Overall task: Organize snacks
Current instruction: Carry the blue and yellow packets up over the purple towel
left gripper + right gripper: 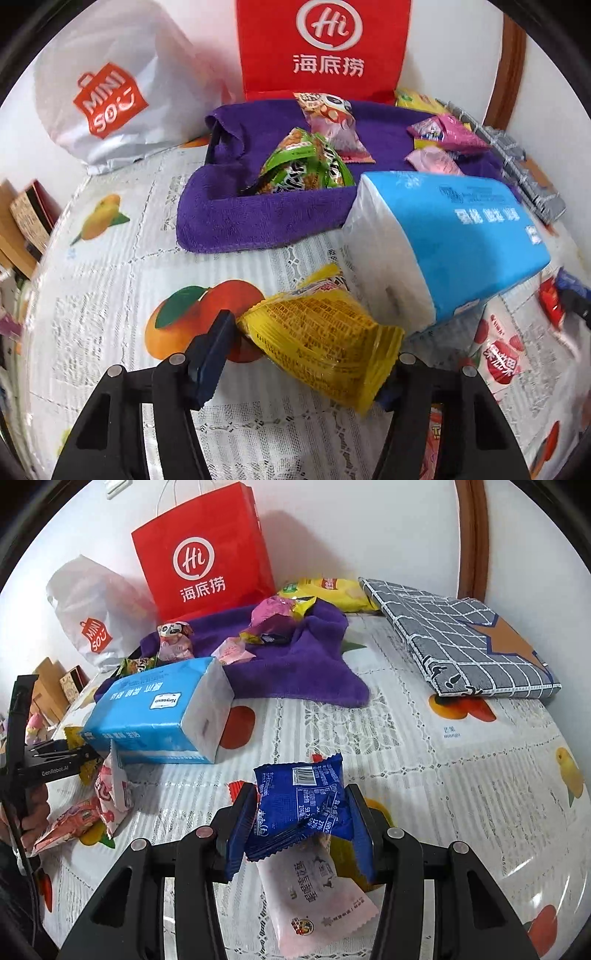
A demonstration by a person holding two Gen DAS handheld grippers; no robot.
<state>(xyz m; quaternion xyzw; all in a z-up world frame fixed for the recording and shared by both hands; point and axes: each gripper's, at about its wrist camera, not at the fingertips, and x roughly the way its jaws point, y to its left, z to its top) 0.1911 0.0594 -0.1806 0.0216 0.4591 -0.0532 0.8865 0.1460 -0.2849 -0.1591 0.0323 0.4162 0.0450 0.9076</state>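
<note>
My left gripper [306, 354] is shut on a yellow snack packet [325, 339], held just above the fruit-print tablecloth [110, 288]. My right gripper [301, 819] is shut on a blue snack packet [299, 805], lifted above a pink packet [314, 897] lying on the table. A purple towel [229, 218] holds a green packet [306, 166], a panda-print packet [332, 122] and pink packets [447, 136]. The towel also shows in the right wrist view [291, 664]. The left gripper shows at the left edge of the right wrist view [44, 760].
A blue tissue pack [454, 240] lies between my grippers and the towel. A red paper bag [325, 48] and a white Miniso bag [110, 92] stand at the back wall. A grey checked folder [469, 638] lies at back right. Red-pink packets [92, 805] lie at left.
</note>
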